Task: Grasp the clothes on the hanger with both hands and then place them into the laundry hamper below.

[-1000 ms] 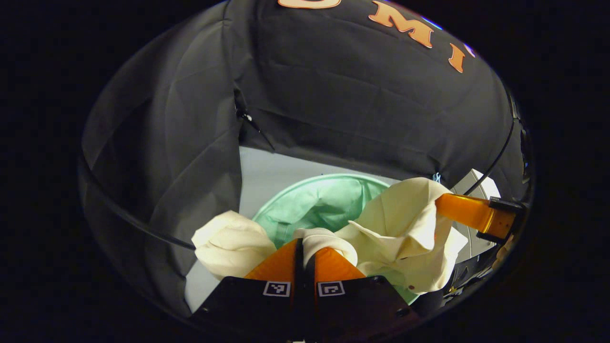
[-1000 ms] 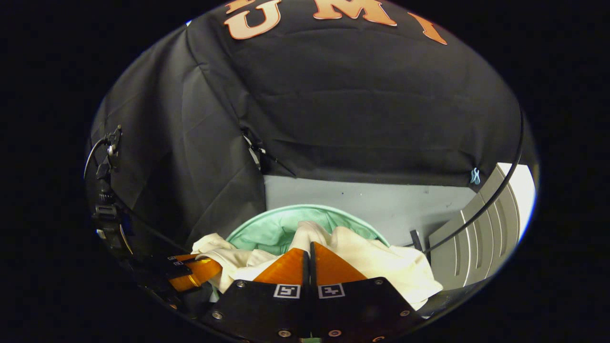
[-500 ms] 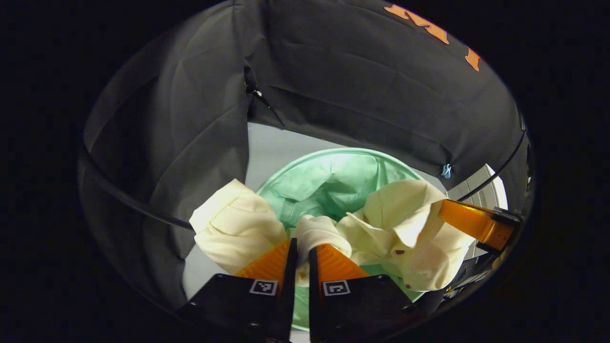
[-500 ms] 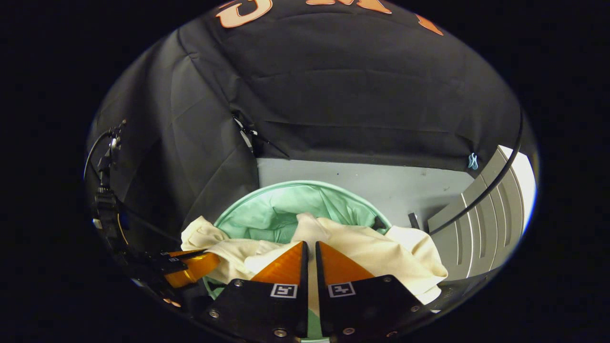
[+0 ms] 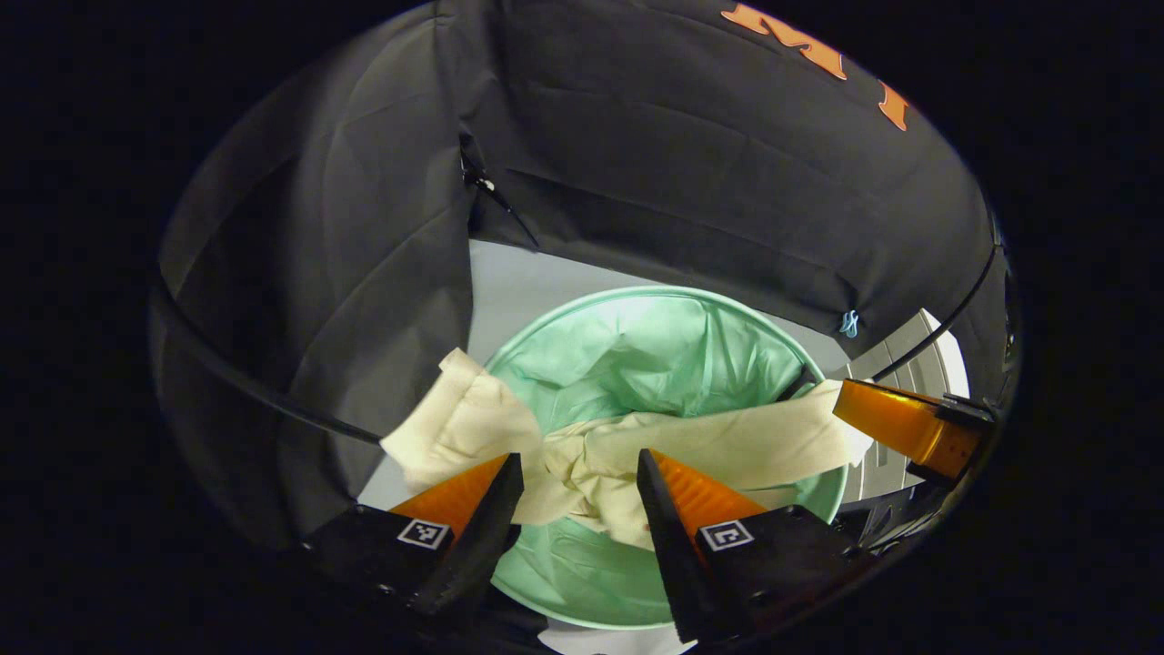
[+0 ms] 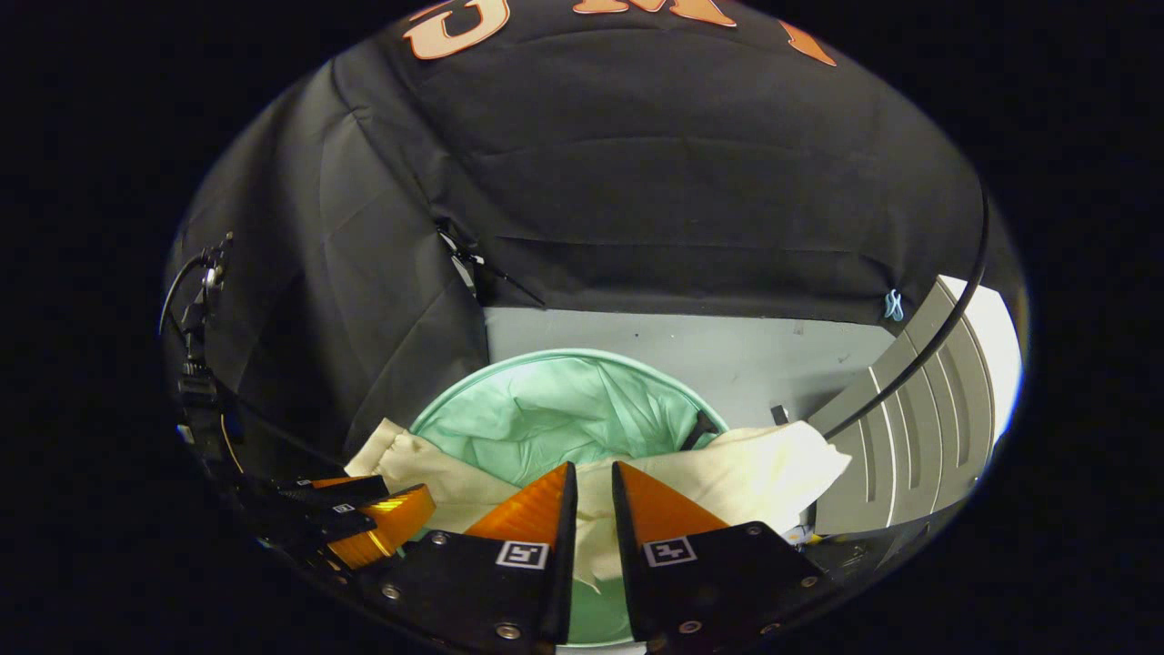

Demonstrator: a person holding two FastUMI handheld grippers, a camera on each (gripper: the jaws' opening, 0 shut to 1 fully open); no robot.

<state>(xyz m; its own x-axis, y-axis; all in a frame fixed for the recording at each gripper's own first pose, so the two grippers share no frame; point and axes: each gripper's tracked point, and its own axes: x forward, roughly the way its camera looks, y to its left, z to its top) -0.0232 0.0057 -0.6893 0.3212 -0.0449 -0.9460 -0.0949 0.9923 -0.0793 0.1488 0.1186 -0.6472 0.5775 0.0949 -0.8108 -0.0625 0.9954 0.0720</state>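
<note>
Cream clothes (image 5: 637, 446) lie draped across the mouth of the green hamper (image 5: 655, 337), one end spilling over the near-left rim, the other reaching the far-right rim. The left gripper (image 5: 577, 473) stands with its fingers spread wide on either side of the bunched middle of the cloth, not pressing on it. From the right gripper view, the clothes (image 6: 727, 464) stretch over the hamper (image 6: 546, 400), and the right gripper (image 6: 589, 482) has its fingers a narrow gap apart with a fold of cloth running between them; I cannot tell if they pinch it. The left gripper (image 6: 382, 518) shows low at the left there. The hamper sits on a pale floor (image 6: 727, 355) beside a grey cabinet (image 6: 900, 428).
</note>
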